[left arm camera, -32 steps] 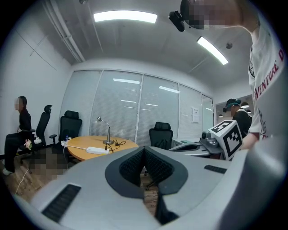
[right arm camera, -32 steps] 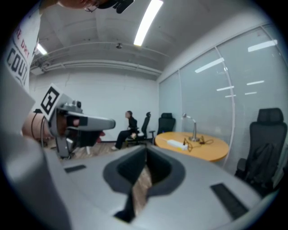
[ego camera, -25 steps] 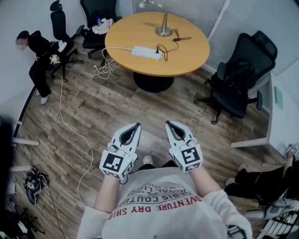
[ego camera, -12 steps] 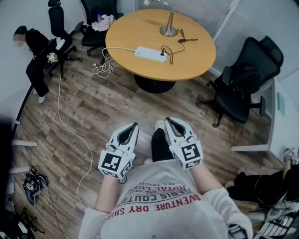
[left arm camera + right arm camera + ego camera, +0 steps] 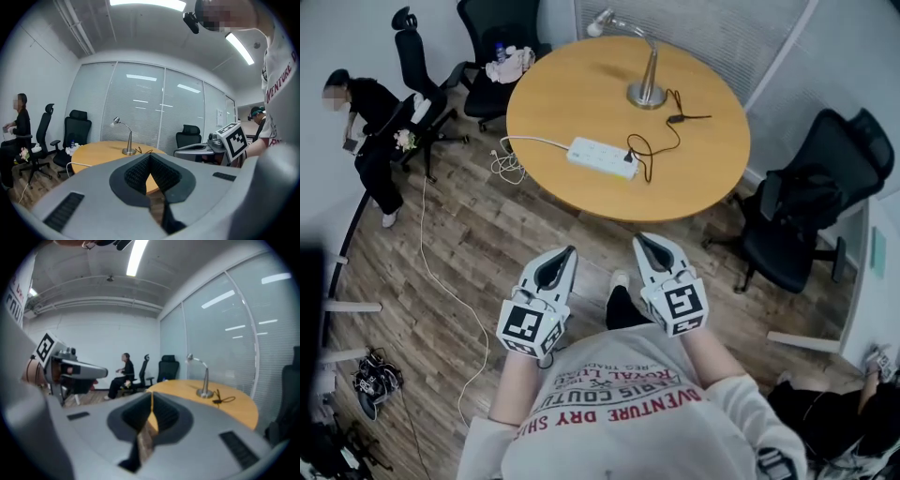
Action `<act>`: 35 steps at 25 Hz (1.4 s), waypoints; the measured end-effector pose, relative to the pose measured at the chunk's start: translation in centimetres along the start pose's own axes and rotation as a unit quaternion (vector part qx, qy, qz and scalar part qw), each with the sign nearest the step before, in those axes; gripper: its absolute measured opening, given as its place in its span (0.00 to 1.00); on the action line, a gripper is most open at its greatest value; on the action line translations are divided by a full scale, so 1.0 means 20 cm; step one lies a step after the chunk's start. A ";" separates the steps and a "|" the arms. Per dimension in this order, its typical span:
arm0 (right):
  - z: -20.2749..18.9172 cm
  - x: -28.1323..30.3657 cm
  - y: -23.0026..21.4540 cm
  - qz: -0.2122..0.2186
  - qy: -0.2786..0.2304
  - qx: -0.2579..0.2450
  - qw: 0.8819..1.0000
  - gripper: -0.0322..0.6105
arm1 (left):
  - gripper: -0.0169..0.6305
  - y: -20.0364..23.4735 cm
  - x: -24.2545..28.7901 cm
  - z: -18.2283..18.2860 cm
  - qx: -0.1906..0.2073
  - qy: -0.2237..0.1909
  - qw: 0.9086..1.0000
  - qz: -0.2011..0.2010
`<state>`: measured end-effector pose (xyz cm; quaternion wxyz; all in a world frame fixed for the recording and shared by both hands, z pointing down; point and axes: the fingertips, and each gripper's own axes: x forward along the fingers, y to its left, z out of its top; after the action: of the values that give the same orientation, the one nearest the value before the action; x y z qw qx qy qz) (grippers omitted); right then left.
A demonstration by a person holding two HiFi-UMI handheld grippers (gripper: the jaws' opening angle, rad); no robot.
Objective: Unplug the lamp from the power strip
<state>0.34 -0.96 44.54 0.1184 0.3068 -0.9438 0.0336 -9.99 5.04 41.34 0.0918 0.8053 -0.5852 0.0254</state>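
Observation:
A silver gooseneck lamp (image 5: 645, 82) stands at the far side of the round wooden table (image 5: 572, 98). Its black cord (image 5: 652, 150) loops across the top to a plug in the white power strip (image 5: 602, 157), which lies near the table's near edge. My left gripper (image 5: 566, 253) and right gripper (image 5: 641, 241) are held side by side in front of my chest, above the floor and short of the table. Both are shut with nothing between the jaws. The lamp (image 5: 125, 138) (image 5: 201, 376) also shows in both gripper views.
The strip's white cable (image 5: 502, 159) drops off the table's left edge and trails across the wooden floor. Black office chairs stand at the right (image 5: 811, 211) and at the back left (image 5: 492, 42). A person in black (image 5: 370, 117) sits at the far left.
The table with lamp and power strip has drawn nearer in the head view as I step towards it. Both grippers keep their place before my chest, still shut.

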 end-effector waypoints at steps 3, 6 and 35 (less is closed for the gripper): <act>0.03 0.18 -0.21 -0.001 0.009 0.011 1.000 0.10 | 0.07 0.11 0.25 0.05 0.003 0.006 1.000 0.003; 0.06 0.34 -0.39 0.006 0.016 0.012 1.000 0.10 | 0.07 0.19 0.49 0.08 0.004 0.016 1.000 0.003; -0.42 1.09 -0.92 0.052 0.216 0.105 0.969 0.24 | 0.07 0.69 1.69 -0.71 0.090 0.279 0.943 -0.157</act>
<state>-4.20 -27.17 57.92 0.2845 0.2535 -0.9018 0.2037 -11.47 -28.26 61.93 0.1813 0.8525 -0.3971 0.2874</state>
